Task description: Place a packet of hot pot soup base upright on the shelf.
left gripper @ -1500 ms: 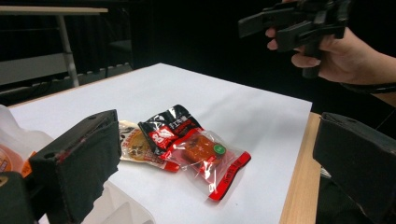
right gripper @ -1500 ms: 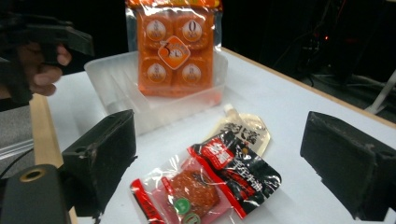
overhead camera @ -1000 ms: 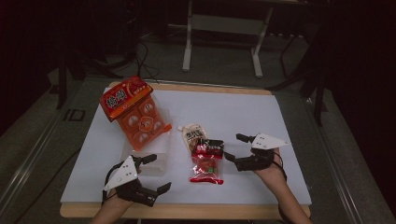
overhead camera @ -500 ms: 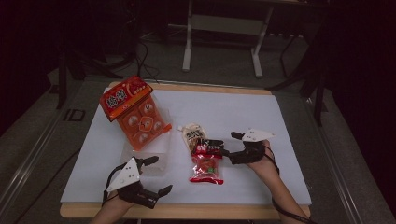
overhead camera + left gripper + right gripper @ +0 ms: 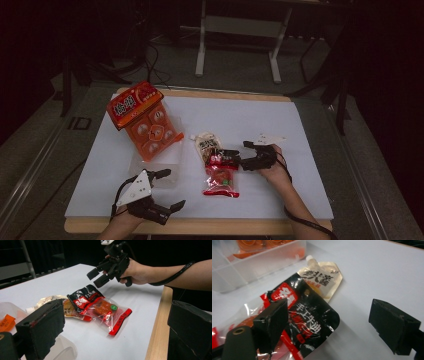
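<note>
The right gripper (image 5: 239, 156) hovers at the red-and-black snack packet (image 5: 220, 171), fingers wide and empty. The left gripper (image 5: 167, 189) rests near the surface's (image 5: 260, 120) front edge, fingers wide.

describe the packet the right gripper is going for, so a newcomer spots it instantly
On the white table sheet, look right of the clear plastic tray. The open right gripper reaches toward a red-and-black clear-windowed snack packet. Unlike the beige spouted pouch it overlaps, it has a black top panel and a green dot.
</note>
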### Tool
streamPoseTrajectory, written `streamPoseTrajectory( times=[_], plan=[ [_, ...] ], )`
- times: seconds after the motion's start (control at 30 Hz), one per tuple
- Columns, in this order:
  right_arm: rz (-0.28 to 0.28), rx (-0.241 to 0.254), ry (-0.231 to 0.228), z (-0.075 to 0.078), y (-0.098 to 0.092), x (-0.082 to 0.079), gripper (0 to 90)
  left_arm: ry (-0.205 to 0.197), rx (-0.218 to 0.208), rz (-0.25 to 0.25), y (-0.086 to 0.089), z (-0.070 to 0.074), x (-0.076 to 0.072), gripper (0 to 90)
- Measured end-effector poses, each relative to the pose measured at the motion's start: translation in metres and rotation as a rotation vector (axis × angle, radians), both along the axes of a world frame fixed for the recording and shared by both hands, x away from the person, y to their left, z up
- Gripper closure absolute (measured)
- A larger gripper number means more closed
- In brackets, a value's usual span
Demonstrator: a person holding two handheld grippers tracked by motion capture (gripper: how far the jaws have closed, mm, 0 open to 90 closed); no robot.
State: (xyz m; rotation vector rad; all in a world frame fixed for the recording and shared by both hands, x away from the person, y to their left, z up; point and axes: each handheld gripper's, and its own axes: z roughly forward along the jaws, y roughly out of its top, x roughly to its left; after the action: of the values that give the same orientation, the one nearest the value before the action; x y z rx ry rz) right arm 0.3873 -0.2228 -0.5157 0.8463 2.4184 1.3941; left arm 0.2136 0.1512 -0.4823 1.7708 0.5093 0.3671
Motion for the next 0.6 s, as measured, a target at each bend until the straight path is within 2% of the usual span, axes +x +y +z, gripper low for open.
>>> streamPoseTrajectory(
  times=[0.33,0.6],
  plan=[
    [0.036,-0.019,0.084,-0.014,0.010,0.009,16.0,0.005,0.002,-0.001,0.001,-0.001,0.001,1.5],
    [0.049,-0.014,0.144,-0.017,0.010,0.011,28.2,0.009,0.003,-0.004,0.000,-0.002,0.001,1.5]
  ],
)
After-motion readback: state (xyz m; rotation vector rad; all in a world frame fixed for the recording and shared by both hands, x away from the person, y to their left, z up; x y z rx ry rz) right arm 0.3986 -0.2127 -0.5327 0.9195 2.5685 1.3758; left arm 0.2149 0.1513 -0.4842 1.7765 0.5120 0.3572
